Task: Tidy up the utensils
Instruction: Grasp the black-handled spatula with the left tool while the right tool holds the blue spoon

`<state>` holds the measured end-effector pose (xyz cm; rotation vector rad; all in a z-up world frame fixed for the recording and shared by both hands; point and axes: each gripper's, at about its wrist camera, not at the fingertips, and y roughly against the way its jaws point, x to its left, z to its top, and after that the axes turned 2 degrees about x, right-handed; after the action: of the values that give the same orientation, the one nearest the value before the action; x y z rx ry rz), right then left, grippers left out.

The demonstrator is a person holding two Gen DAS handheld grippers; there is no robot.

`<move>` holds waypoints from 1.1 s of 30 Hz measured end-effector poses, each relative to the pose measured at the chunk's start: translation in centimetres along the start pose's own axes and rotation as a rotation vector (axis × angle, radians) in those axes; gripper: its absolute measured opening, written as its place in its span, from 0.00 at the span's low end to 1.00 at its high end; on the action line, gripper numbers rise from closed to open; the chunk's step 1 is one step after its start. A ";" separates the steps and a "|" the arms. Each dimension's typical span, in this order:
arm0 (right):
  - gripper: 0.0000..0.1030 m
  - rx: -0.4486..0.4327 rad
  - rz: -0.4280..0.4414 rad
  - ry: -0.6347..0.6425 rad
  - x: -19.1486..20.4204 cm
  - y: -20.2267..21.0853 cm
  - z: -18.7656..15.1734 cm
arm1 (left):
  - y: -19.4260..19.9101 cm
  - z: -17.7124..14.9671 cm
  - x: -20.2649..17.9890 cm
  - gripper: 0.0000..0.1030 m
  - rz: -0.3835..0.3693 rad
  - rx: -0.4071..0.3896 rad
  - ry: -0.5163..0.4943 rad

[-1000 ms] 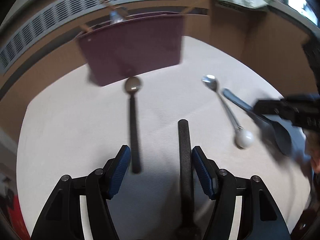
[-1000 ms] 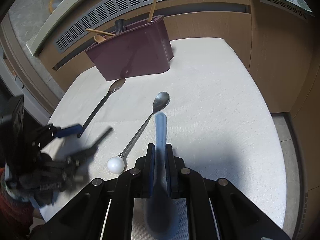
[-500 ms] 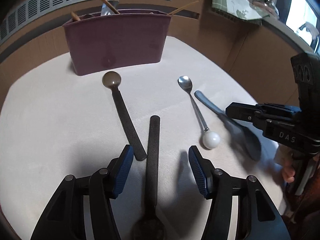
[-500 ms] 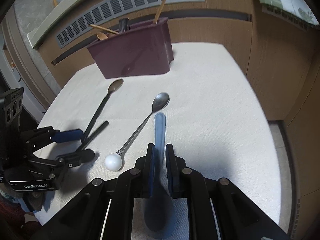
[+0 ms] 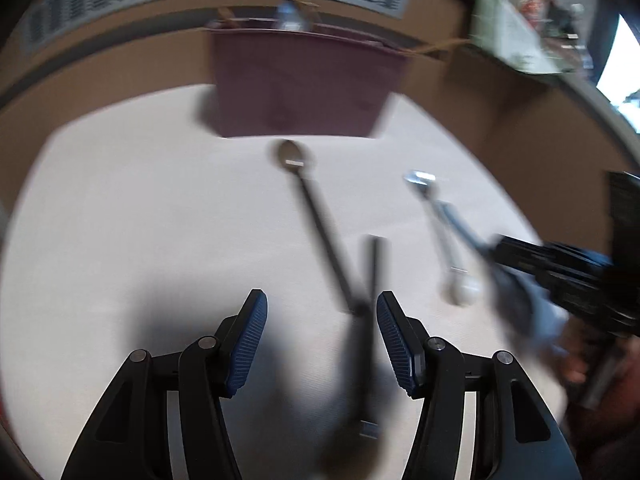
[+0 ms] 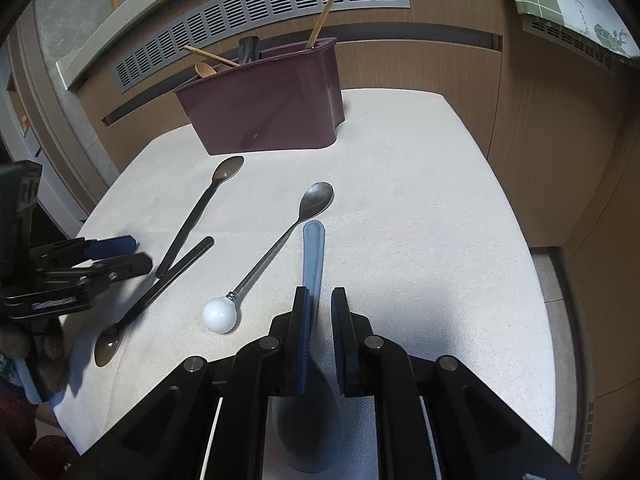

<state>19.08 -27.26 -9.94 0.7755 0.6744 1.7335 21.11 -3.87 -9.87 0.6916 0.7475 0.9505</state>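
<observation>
A maroon utensil holder (image 6: 272, 104) stands at the table's far side, holding wooden utensils; it also shows in the left wrist view (image 5: 304, 88). My right gripper (image 6: 322, 308) has its jaws slightly apart around the handle of a blue-grey spoon (image 6: 313, 256) that lies on the cloth. My left gripper (image 5: 320, 320) is open and empty above a black-handled spoon (image 5: 370, 320). A second black-handled spoon (image 6: 200, 208) and a steel spoon with a white ball end (image 6: 276, 248) lie between them.
The table is covered by a white cloth (image 6: 420, 220). A wooden wall with a grey vent grille (image 6: 260, 12) runs behind the holder. The table's right edge drops to the floor (image 6: 548, 276).
My right gripper's jaws have parted slightly around the blue-grey spoon, which now rests on the cloth. My left gripper has swung left and is blurred with motion.
</observation>
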 end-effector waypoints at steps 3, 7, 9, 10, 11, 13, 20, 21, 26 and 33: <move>0.11 0.016 -0.001 0.016 0.3 -0.2 0.3 | -0.3 -0.5 -2.0 0.56 -0.069 0.020 -0.052; 0.11 0.026 -0.012 0.047 0.9 -0.4 0.6 | -1.2 -0.2 -4.1 0.56 -0.103 0.028 -0.105; 0.11 0.023 -0.023 0.052 1.1 -0.3 0.4 | -1.6 0.3 -4.2 0.56 -0.103 0.024 -0.100; 0.11 0.022 -0.027 0.054 1.1 -0.3 0.4 | -2.0 0.6 -4.0 0.56 -0.105 0.023 -0.092; 0.11 0.022 -0.035 0.057 1.1 -0.3 0.2 | -2.2 1.0 -3.9 0.56 -0.106 0.023 -0.087; 0.11 0.021 -0.041 0.062 1.1 -0.3 0.1 | -2.5 1.5 -3.5 0.56 -0.100 0.027 -0.079; 0.11 0.045 -0.063 0.106 1.6 -1.0 0.7 | -2.7 1.3 -2.6 0.55 -0.080 0.045 -0.088; 0.11 0.059 -0.072 0.115 1.7 -1.5 1.0 | -2.7 1.3 -2.5 0.55 -0.077 0.048 -0.094; 0.13 0.091 -0.087 0.138 2.2 -3.0 2.2 | -2.7 0.9 -3.4 0.55 -0.032 0.059 -0.143; 0.10 0.101 -0.076 0.126 2.0 -3.1 2.7 | -2.9 1.4 -3.4 0.41 0.007 0.071 -0.127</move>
<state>22.56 -24.38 -10.22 0.7045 0.8725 1.6989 22.26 -8.40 -10.50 0.8095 0.6689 0.8812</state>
